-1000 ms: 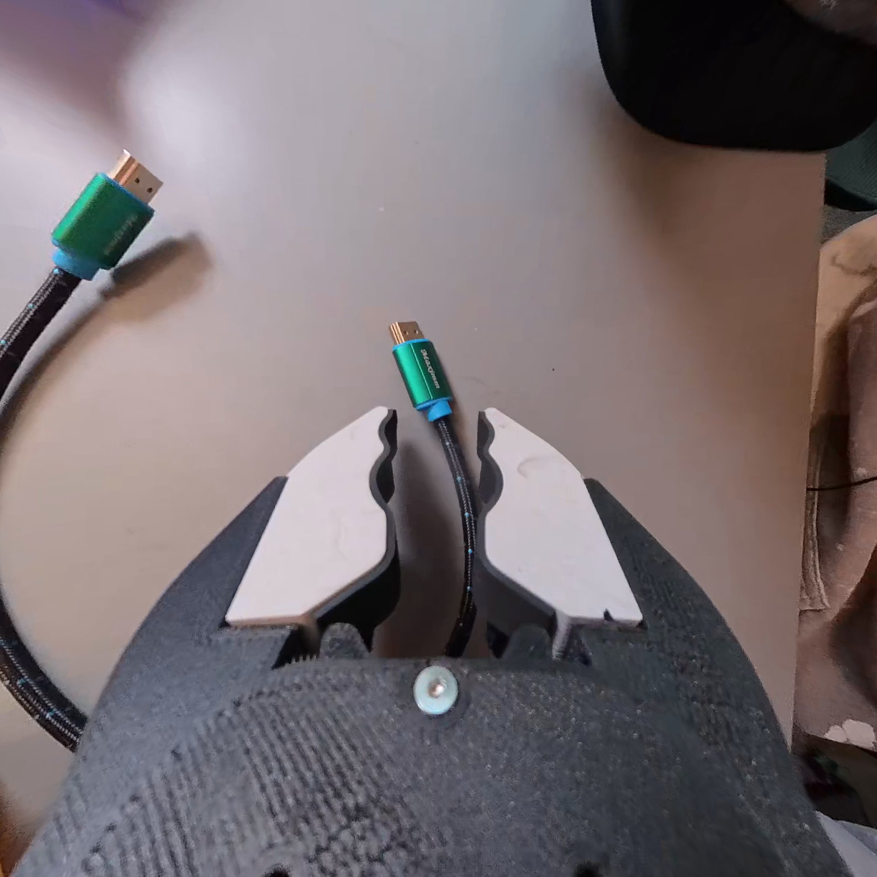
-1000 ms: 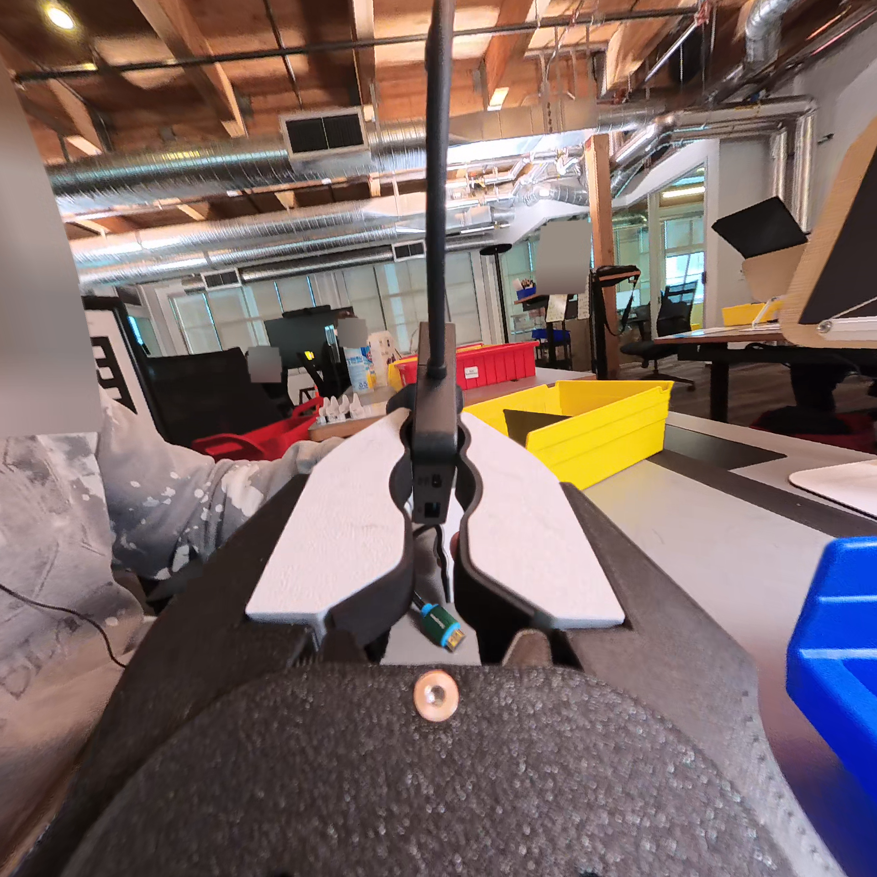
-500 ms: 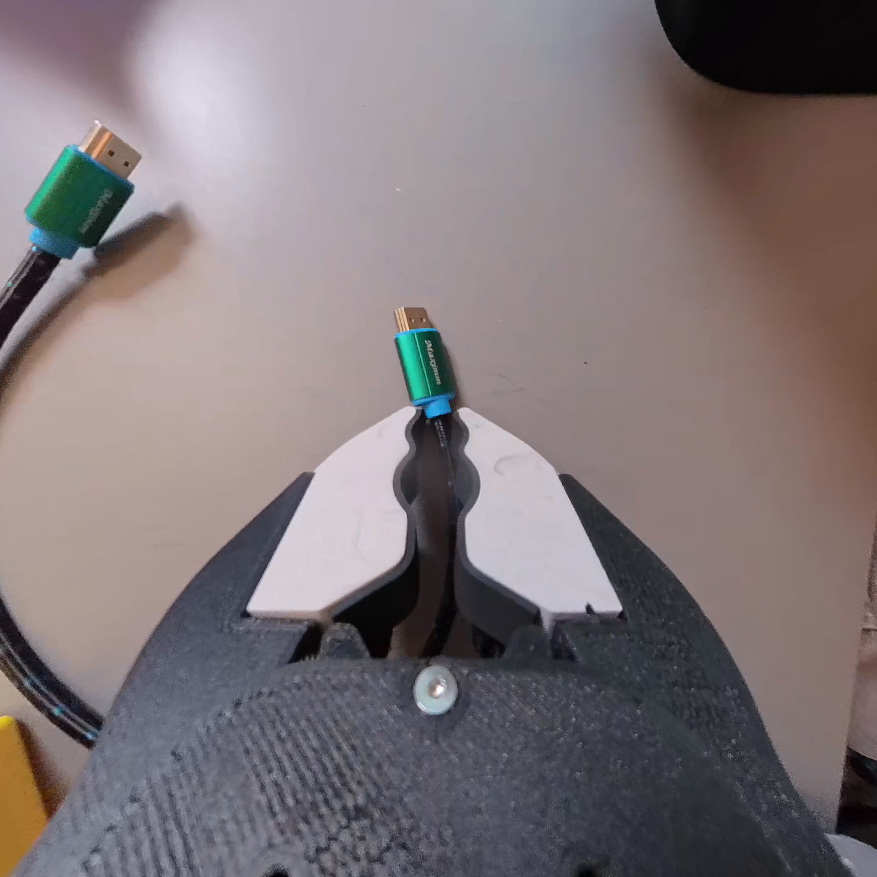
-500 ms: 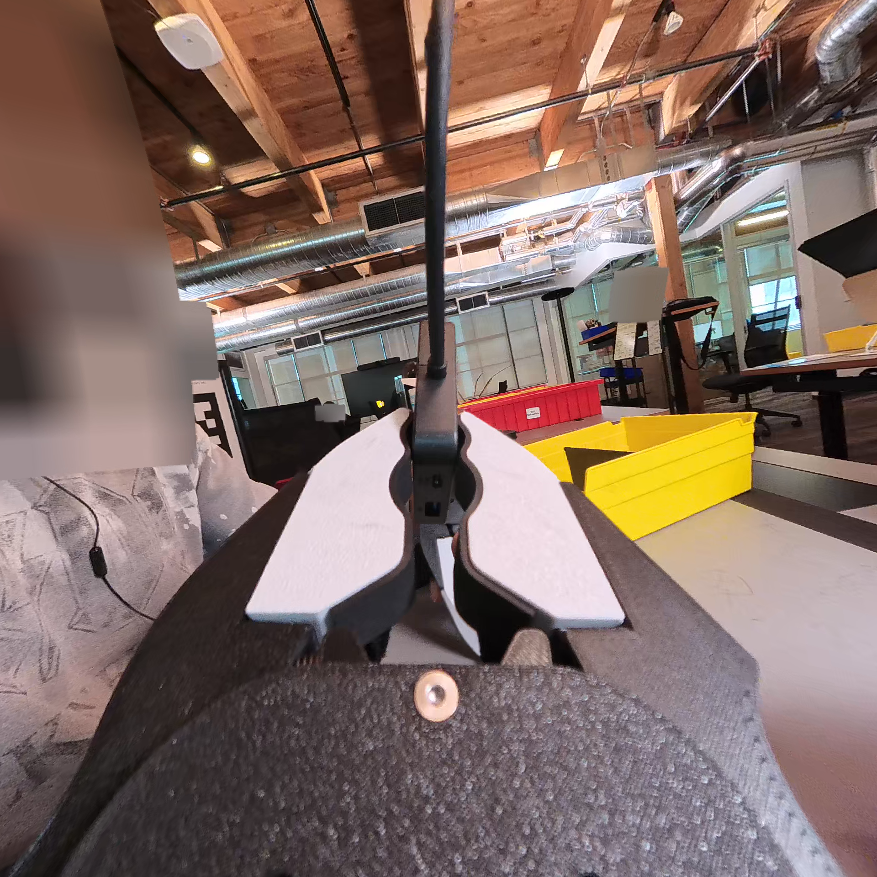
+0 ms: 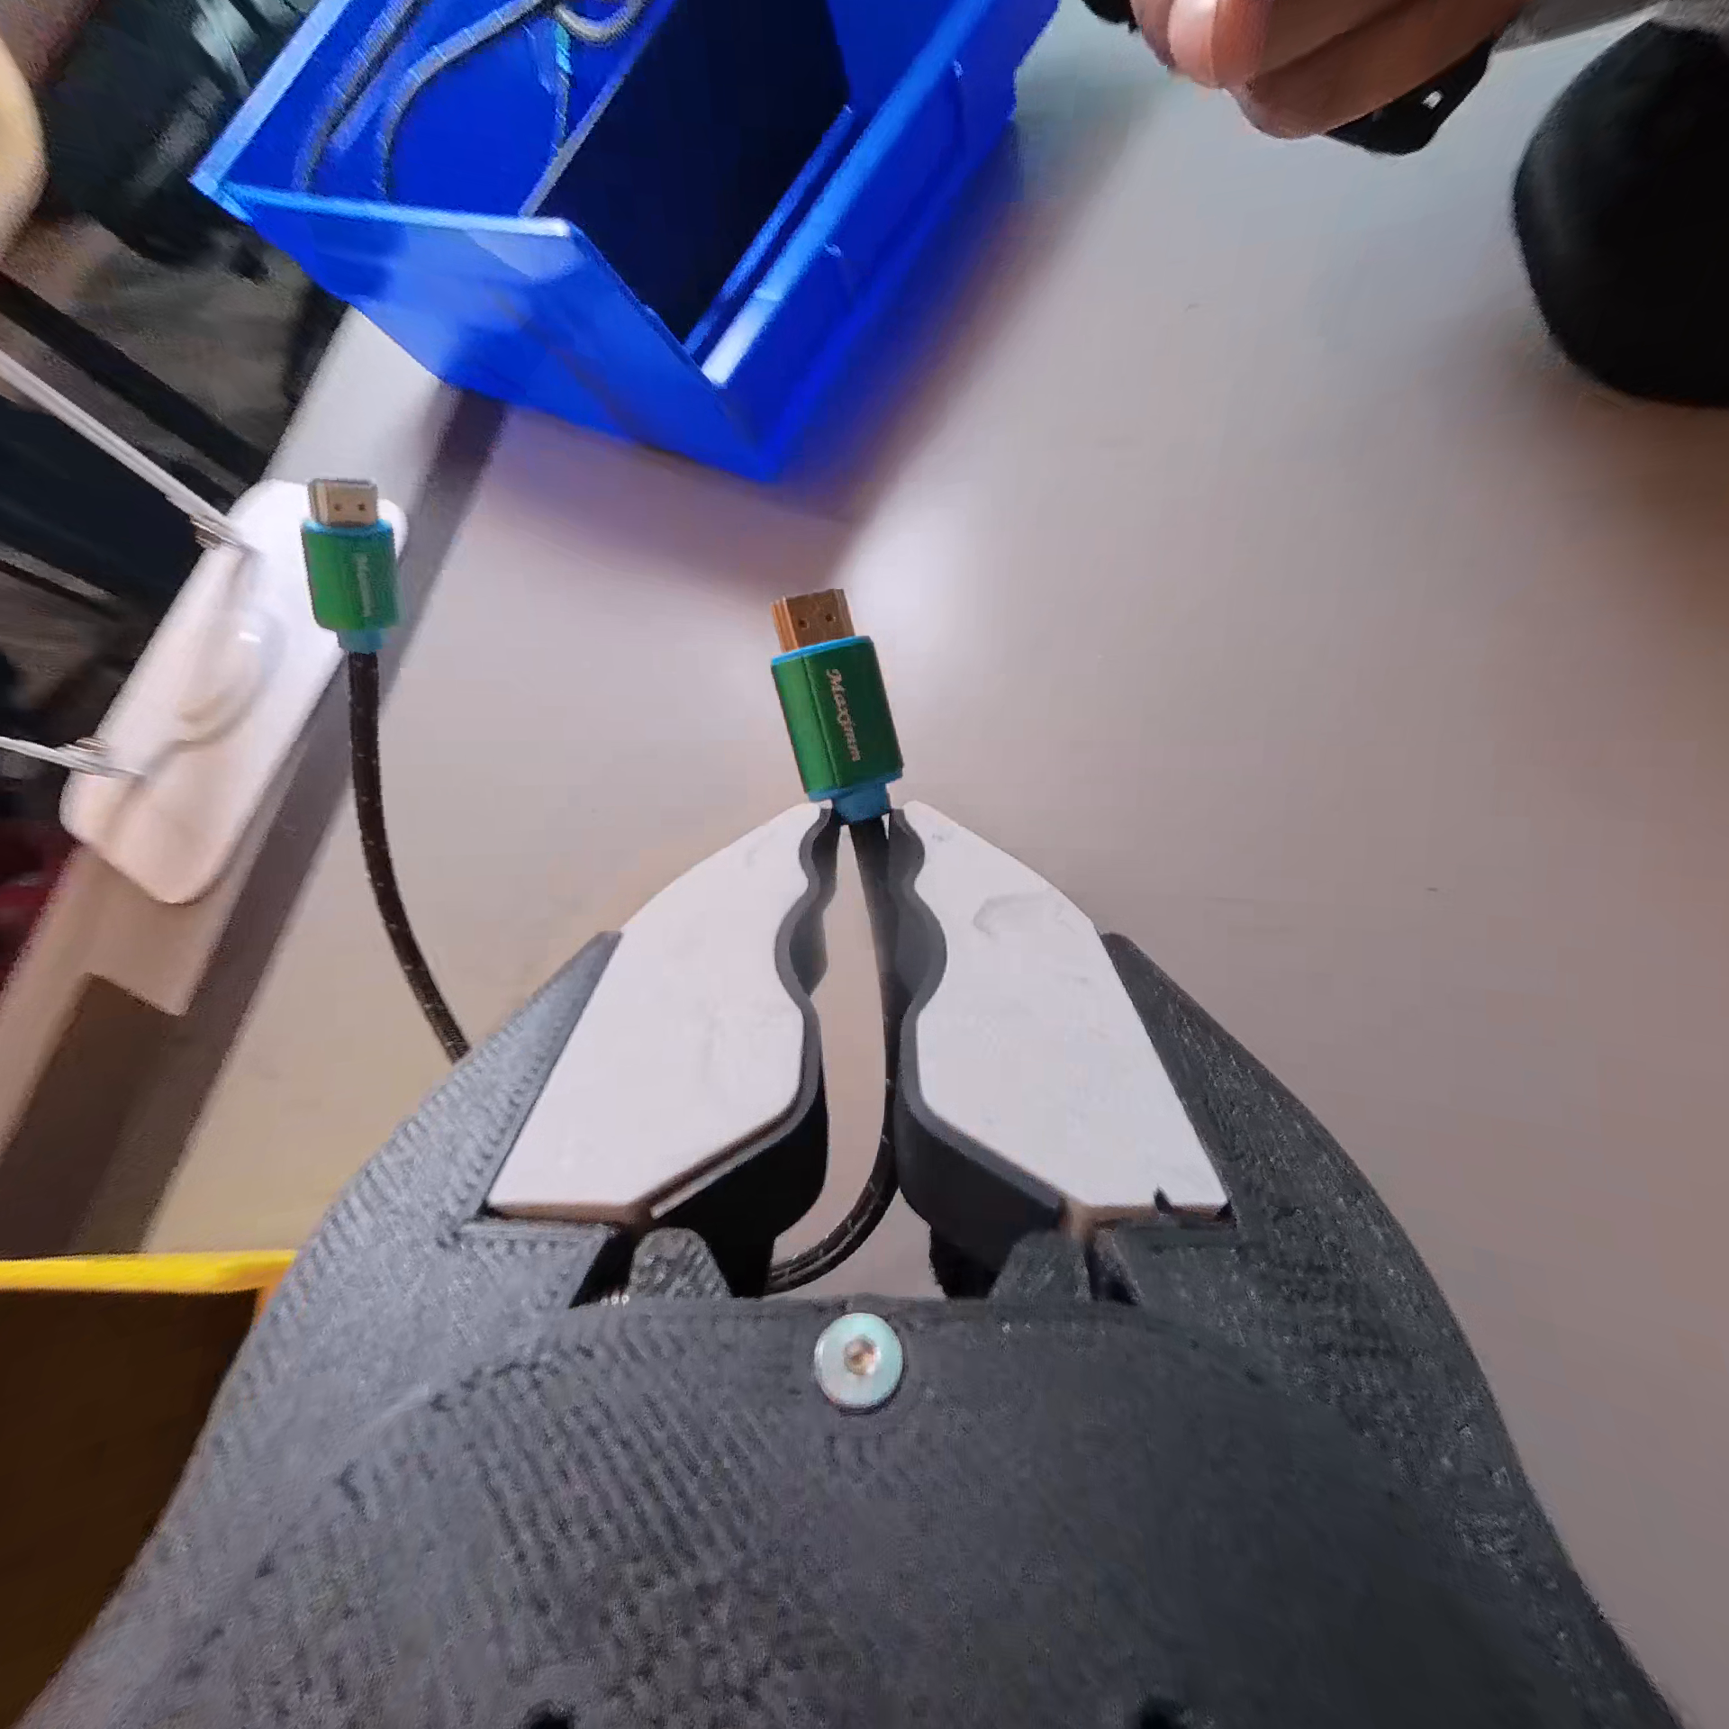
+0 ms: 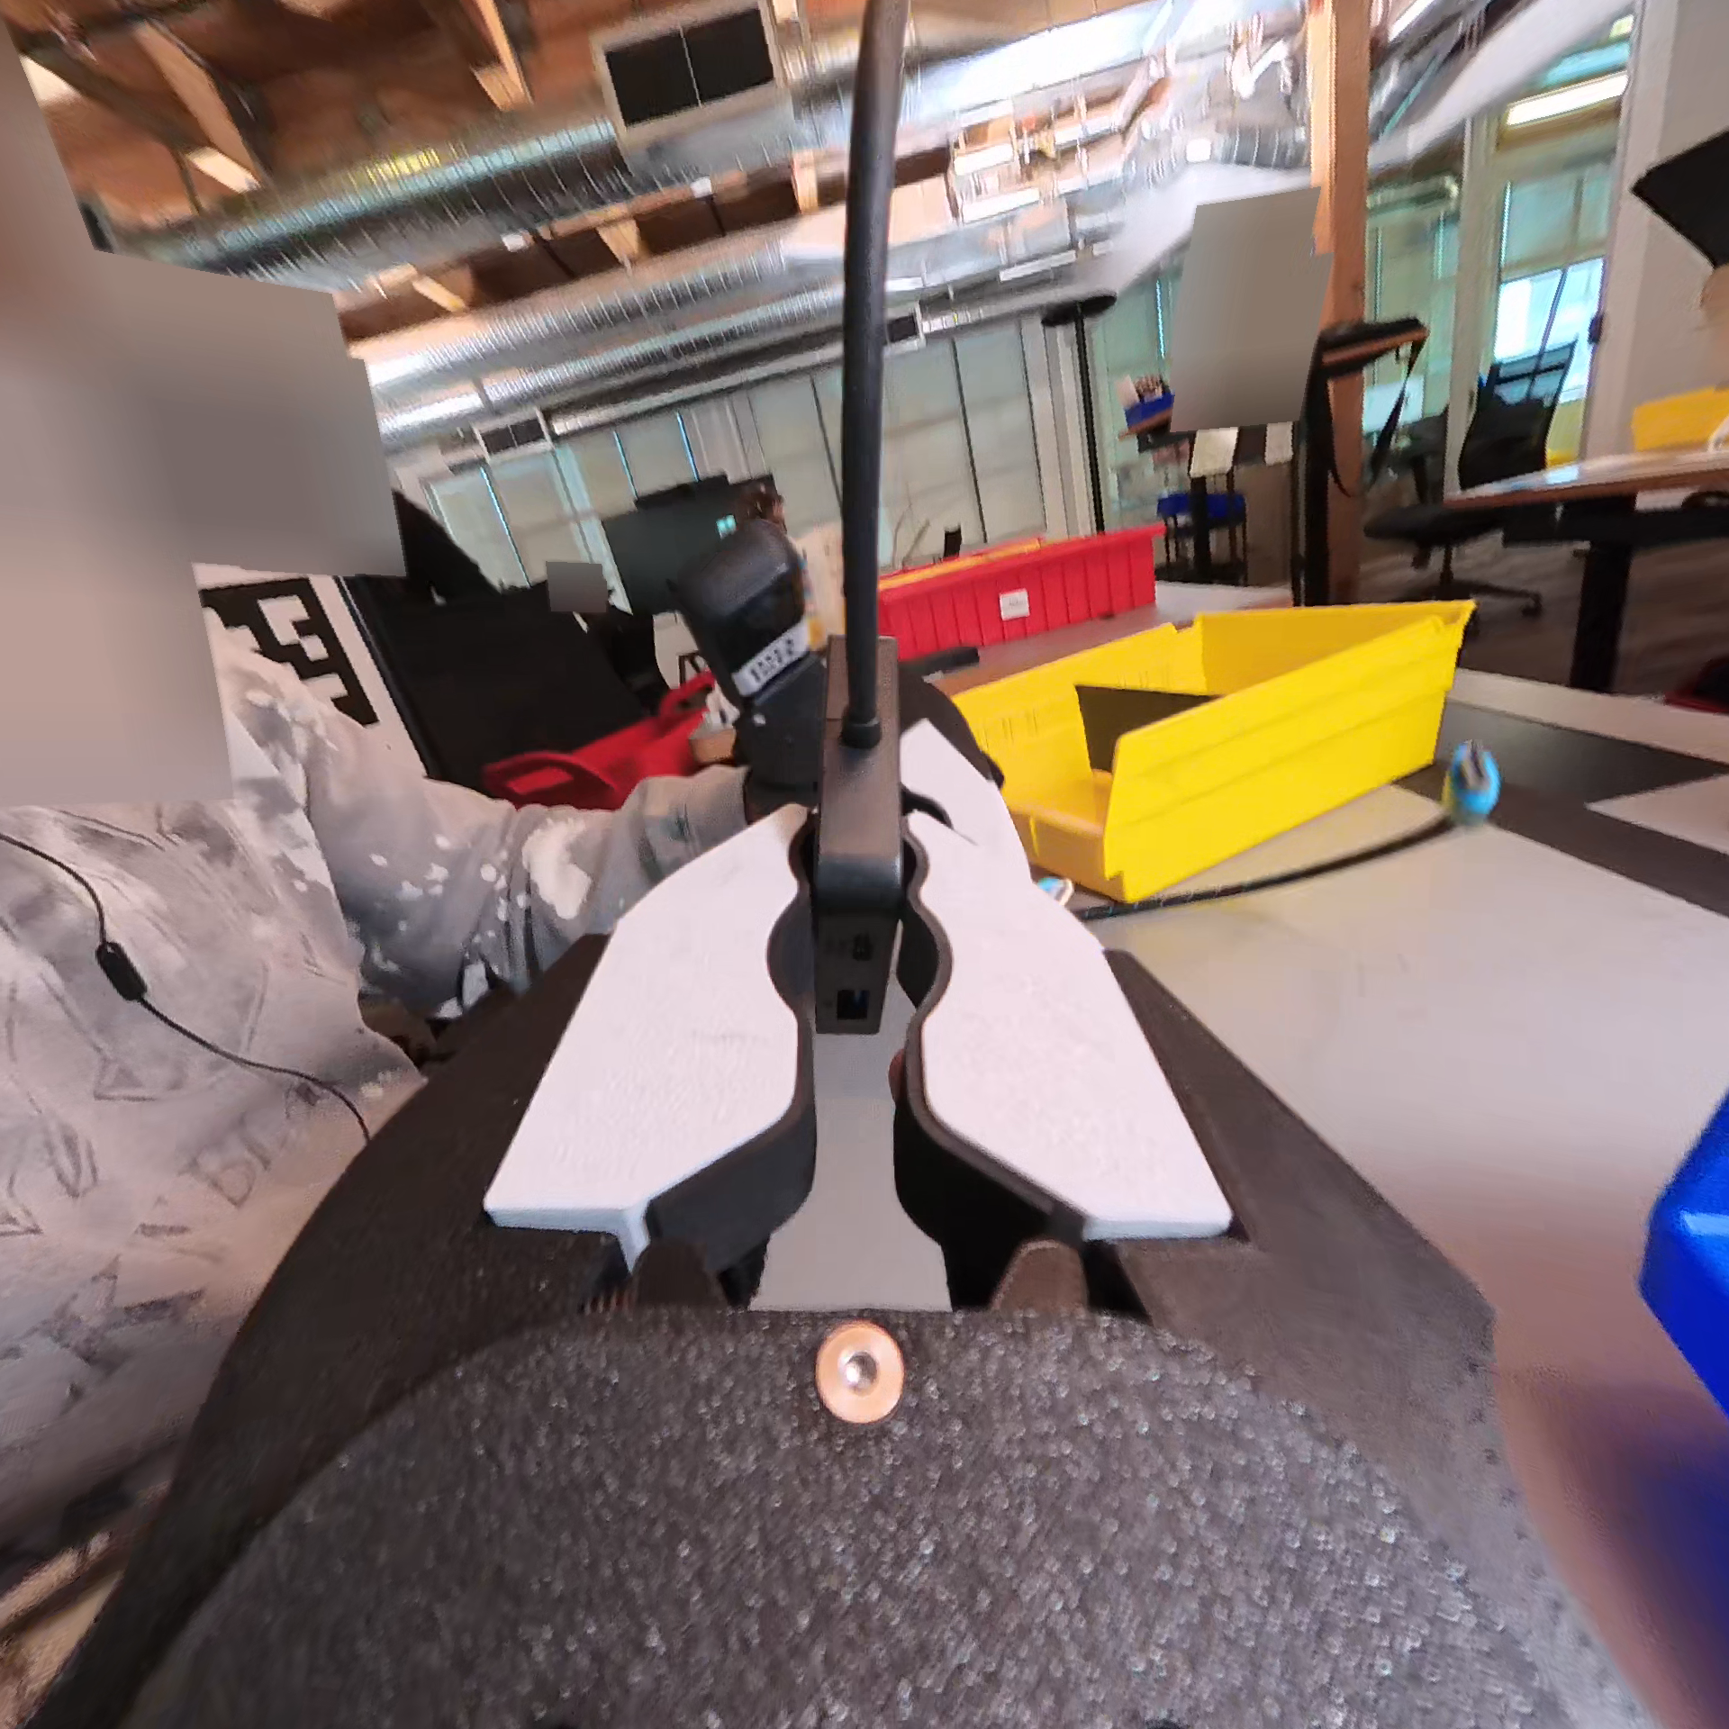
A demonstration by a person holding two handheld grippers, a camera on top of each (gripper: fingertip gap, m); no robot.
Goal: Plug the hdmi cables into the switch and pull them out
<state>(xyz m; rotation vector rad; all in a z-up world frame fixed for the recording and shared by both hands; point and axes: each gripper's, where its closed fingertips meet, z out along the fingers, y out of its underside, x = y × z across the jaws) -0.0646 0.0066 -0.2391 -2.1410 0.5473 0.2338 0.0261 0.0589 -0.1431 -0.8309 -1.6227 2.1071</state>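
The left gripper (image 5: 859, 823) is closed on a black braided HDMI cable (image 5: 879, 945) just behind its green metal plug (image 5: 835, 725), whose gold tip points away. A second green-plugged cable (image 5: 352, 585) is beside it. The right gripper (image 6: 856, 842) clamps a black box-shaped switch (image 6: 853, 898). Since a second ago the plug has lifted off the grey worktop (image 5: 1216, 608), and a blue plastic bin (image 5: 599, 196) has come into view.

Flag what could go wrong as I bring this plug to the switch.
The left gripper pinches the braided black cable below the green-sleeved HDMI plug, so the plug may pivot at the port. The small black switch box is clamped edge-on in the right gripper and could slip when pushed.
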